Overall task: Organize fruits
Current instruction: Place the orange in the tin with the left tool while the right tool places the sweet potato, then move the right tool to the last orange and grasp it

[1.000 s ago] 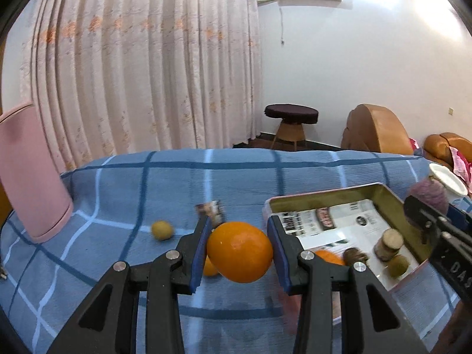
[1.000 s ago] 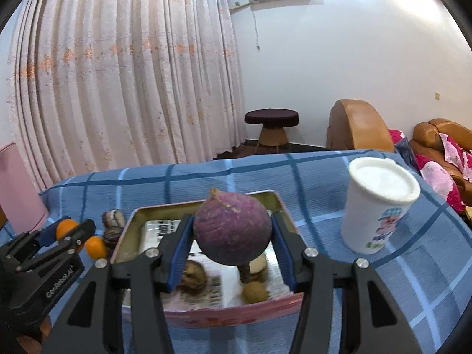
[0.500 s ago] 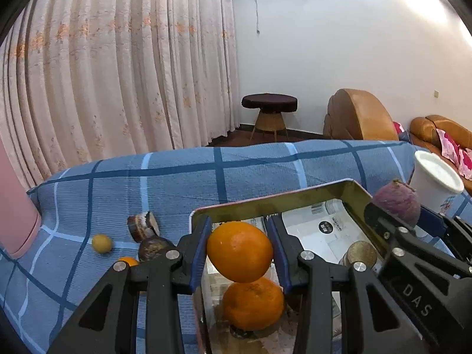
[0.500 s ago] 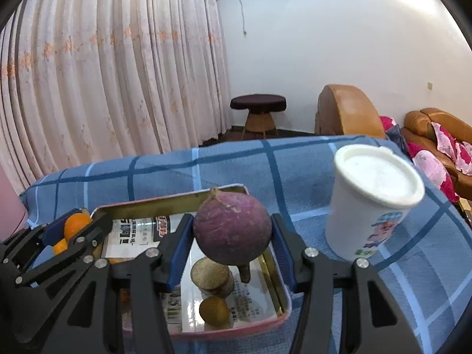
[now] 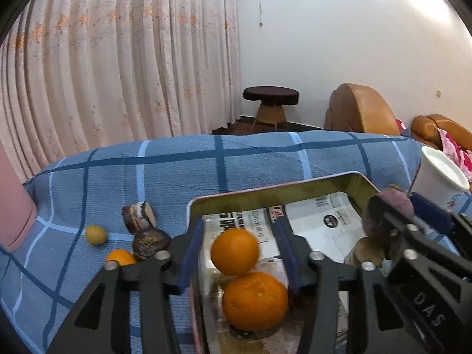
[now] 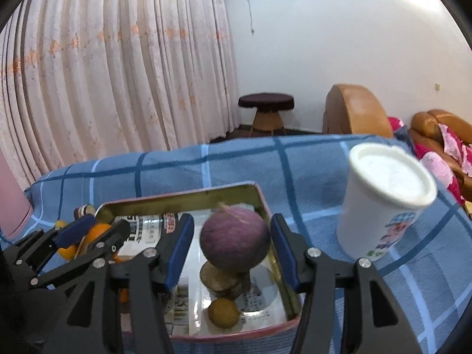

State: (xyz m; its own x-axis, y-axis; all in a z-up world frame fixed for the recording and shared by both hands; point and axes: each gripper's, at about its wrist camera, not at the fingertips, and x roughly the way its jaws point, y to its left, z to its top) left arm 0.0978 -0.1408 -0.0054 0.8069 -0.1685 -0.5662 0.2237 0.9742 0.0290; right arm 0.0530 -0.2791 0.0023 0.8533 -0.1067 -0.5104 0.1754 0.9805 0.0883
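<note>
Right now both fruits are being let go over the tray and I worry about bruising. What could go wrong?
Two risks, as I judge it:
1. The orange sits between the opening left gripper fingers directly above another orange; it may strike it and roll.
2. The purple fruit, with the right gripper opening, hangs over a stacked brown piece near the tray wall, so it could bounce out toward the white cup.

Left gripper [image 5: 236, 253] jaws opening over tin tray [image 5: 265, 193], orange [image 5: 235, 250] between pads, seemingly clear of both. Second orange [image 5: 254, 300] below, in tray.
</note>
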